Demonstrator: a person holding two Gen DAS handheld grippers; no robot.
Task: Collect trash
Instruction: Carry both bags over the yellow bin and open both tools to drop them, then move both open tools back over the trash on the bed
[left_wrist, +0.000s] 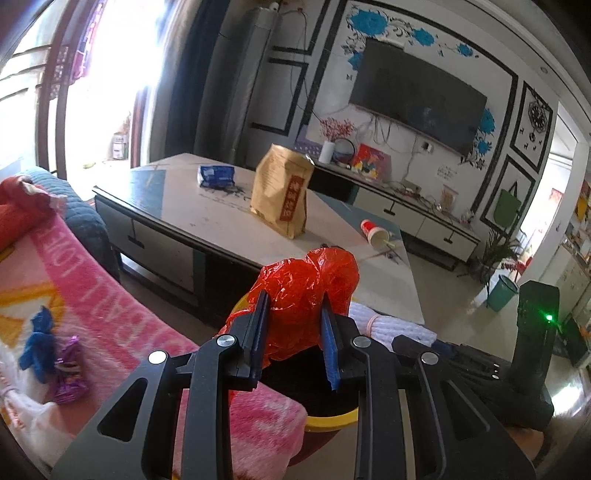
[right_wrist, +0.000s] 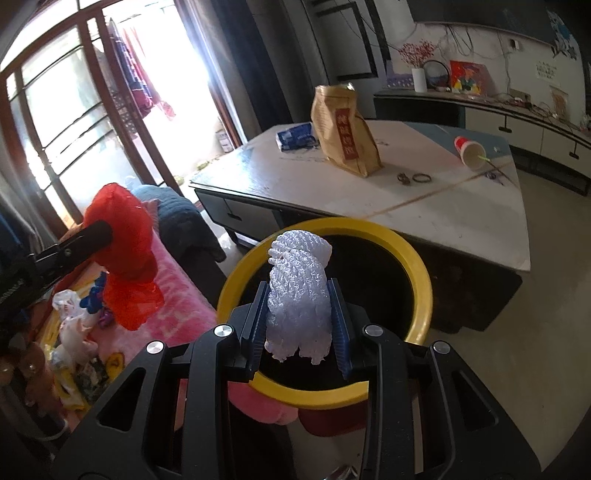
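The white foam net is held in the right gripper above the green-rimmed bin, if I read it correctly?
Not quite: the bin has a yellow rim, as the right wrist view shows. The white foam net is indeed held in the right gripper above it.

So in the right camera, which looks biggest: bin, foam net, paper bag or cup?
1. Bin
2. Foam net, though nearness to the camera inflates it
3. Paper bag, farther off, so possibly bigger really
4. Cup
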